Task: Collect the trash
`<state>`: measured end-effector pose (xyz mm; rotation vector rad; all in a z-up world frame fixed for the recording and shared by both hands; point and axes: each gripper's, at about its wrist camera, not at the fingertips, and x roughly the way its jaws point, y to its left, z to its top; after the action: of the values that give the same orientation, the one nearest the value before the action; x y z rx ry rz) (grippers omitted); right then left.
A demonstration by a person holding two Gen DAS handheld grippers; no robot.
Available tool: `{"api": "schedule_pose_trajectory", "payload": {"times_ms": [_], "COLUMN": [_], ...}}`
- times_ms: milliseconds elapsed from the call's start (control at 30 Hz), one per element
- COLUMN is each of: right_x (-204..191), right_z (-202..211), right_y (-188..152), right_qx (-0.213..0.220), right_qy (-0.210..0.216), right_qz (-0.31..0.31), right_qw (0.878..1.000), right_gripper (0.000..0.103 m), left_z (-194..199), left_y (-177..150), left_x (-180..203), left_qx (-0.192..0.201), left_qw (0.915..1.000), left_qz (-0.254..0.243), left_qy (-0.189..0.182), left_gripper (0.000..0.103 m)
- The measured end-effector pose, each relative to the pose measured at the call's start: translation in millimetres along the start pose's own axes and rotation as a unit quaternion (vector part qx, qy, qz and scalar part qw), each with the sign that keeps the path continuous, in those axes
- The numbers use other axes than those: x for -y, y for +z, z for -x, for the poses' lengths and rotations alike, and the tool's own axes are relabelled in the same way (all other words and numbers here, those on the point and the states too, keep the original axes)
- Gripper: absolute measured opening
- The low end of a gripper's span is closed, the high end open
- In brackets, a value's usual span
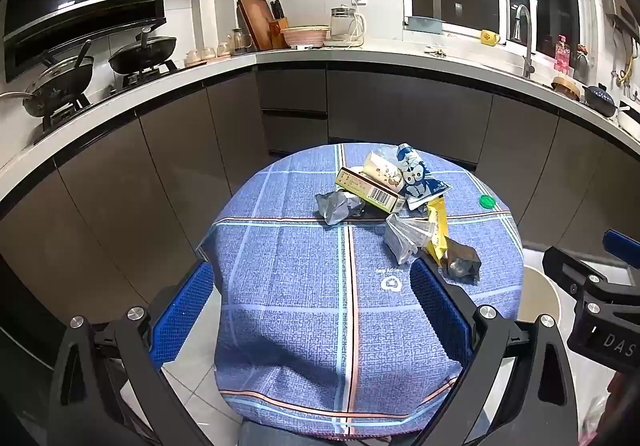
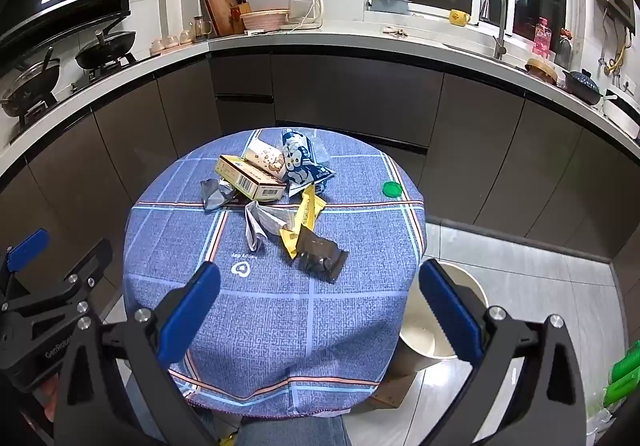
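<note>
A pile of trash lies on the far half of a small round table with a blue checked cloth (image 1: 288, 286) (image 2: 280, 310). In the pile are a yellow carton box (image 1: 370, 192) (image 2: 250, 178), a blue cartoon pouch (image 1: 418, 176) (image 2: 298, 162), a crumpled grey wrapper (image 1: 336, 206) (image 2: 216, 194), a yellow wrapper (image 1: 438, 230) (image 2: 302, 220), a dark foil bag (image 1: 464, 264) (image 2: 322, 254) and a green lid (image 1: 487, 201) (image 2: 392, 189). My left gripper (image 1: 312, 310) hangs open over the near half of the table, empty. My right gripper (image 2: 320, 310) is open too, holding nothing, near the table's right edge.
A cream waste bin (image 2: 432, 330) (image 1: 538, 298) stands on the tiled floor right of the table. Dark cabinets and a white counter (image 1: 360, 56) wrap around behind, with pans on a stove (image 1: 80, 74) at the left and a sink tap (image 2: 496, 18) at the right.
</note>
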<state>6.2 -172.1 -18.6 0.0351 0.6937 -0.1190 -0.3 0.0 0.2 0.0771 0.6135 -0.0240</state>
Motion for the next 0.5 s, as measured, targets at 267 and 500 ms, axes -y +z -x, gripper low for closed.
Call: {"api": "schedule_pose_trajectory", "payload": {"times_ms": [267, 500], "right_x": [2.2, 2.0], "right_z": [4.8, 4.5], "right_y": [1.2, 0.7], "right_qx": [0.003, 0.005], "right_qy": [0.002, 0.003], "right_qz": [-0.002, -0.002], "right_qw": [1.0, 1.0], "right_gripper": [0.1, 0.1], "left_z": [-0.1, -0.3], "left_y": [0.4, 0.0], "left_x": [0.8, 0.1], "left_qx": [-0.001, -0.001], "left_qw": [1.0, 1.0], "left_qz": [-0.001, 0.001], "left_qy": [0.001, -0.001], "left_gripper": [0.095, 0.095]}}
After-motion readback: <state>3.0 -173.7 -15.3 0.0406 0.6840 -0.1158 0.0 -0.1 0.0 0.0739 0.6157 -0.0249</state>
